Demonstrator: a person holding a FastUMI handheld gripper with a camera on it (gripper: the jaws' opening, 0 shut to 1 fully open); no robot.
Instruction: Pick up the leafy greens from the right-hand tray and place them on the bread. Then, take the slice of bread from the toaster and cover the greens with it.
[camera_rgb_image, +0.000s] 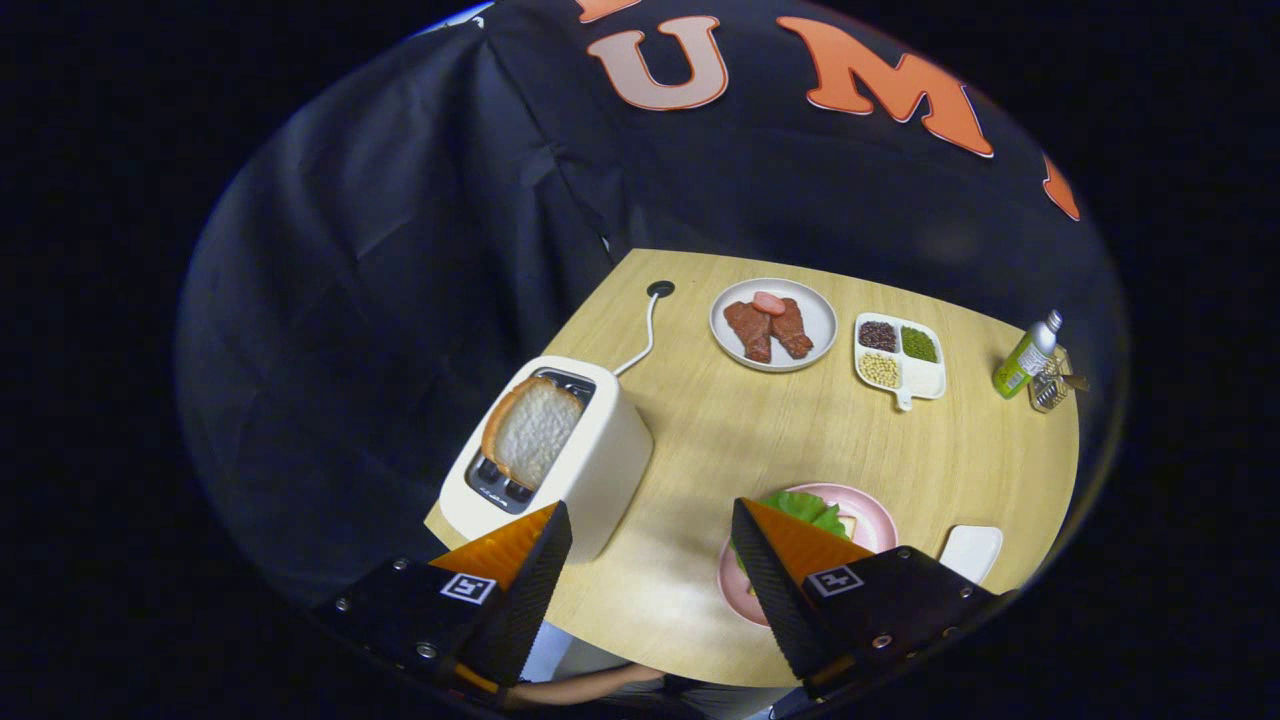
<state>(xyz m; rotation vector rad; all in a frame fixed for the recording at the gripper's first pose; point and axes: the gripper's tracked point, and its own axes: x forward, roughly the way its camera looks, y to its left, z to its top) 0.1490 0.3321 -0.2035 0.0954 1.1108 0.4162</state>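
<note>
Light wood-grain desk (800, 440) carries everything, seen from above. Tongs (650, 560) spread wide apart over the near edge, nothing between the fingers, nothing gripped. Cream-white two-slot toaster (590, 460) at 11 o'clock from the tongs, just beyond the left finger; one slice of white bread with brown crust (532, 430) stands upright in its slot, top half protruding. White cord (642, 345) runs from the toaster to a dark round grommet (660, 289) at 12 o'clock. Round pink plate (872, 520) at 2 o'clock, partly hidden by the right finger; ruffled green leafy greens (805, 508) lie on it, over a pale slice of which just a corner shows. White round plate with reddish-brown meat pieces (773, 324) far side, 12–1 o'clock. White divided tray of dark, green and yellow beans (898, 358) beside it. Small white rectangular tray (972, 550) at 3 o'clock of the pink plate. Green bottle (1027, 358) at the far right corner.
</note>
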